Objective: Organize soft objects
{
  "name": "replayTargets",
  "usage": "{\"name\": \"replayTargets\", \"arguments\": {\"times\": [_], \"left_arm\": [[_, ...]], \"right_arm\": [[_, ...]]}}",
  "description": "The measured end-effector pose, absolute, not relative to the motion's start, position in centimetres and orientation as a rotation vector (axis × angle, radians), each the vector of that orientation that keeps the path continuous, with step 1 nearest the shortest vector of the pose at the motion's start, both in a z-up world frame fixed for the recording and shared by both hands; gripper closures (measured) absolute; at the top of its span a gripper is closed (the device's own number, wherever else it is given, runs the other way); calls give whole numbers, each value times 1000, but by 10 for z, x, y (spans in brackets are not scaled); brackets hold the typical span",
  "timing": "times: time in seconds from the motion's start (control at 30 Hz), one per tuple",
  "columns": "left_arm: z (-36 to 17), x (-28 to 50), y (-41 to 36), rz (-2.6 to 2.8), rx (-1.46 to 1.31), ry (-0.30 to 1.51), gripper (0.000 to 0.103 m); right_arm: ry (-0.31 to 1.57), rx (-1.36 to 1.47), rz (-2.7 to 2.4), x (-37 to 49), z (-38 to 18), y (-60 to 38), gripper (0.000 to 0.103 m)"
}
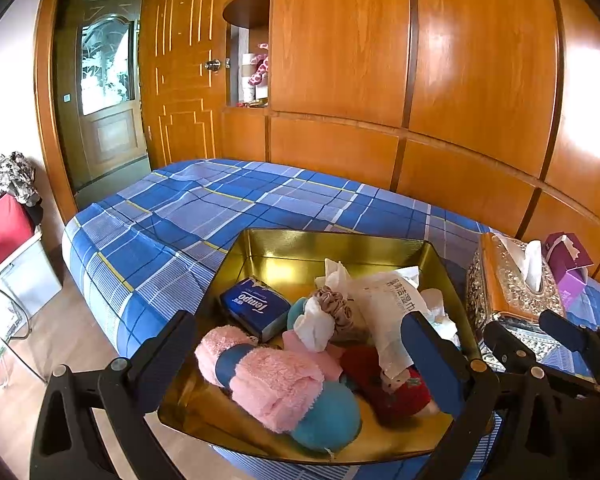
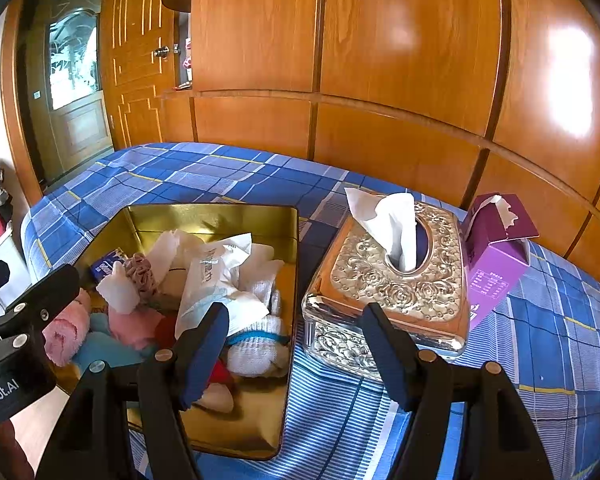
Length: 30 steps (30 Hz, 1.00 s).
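A bed (image 1: 172, 216) under a blue plaid sheet is seen against a wall of orange wood panels (image 1: 480, 80), with a door (image 1: 104, 100) at the far left. A gold tin (image 1: 340, 244) rests on the sheet directly ahead of the left gripper (image 1: 304, 356), whose jaws are spread wide with nothing between them, one finger at each side of the tin's near half. Inside the tin are piled a pink towel (image 1: 272, 388), a blue ball (image 1: 332, 416), a tissue pack (image 1: 256, 308), a wipes packet (image 1: 396, 304) and a red sock (image 1: 384, 384) (all loosely heaped). The right gripper (image 2: 296, 344) is likewise held wide and empty, its left finger over the tin's right edge, its right finger in front of a silver tissue box (image 2: 396, 280) just beside the tin. A purple carton (image 2: 496, 252) stands beyond that box, to the right.
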<state>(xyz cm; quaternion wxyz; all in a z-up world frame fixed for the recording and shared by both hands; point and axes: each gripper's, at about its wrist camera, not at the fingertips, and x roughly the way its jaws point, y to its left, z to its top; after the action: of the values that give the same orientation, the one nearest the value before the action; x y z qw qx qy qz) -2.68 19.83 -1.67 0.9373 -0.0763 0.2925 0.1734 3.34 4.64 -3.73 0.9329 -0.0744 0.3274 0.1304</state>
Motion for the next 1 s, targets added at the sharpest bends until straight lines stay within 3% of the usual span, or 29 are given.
{"name": "replayTargets", "arguments": {"times": [1.0], "left_arm": [[-19,-26,199,371,-160,614,0]], "right_arm": [[690,-150,269,36,-40,44,33]]}}
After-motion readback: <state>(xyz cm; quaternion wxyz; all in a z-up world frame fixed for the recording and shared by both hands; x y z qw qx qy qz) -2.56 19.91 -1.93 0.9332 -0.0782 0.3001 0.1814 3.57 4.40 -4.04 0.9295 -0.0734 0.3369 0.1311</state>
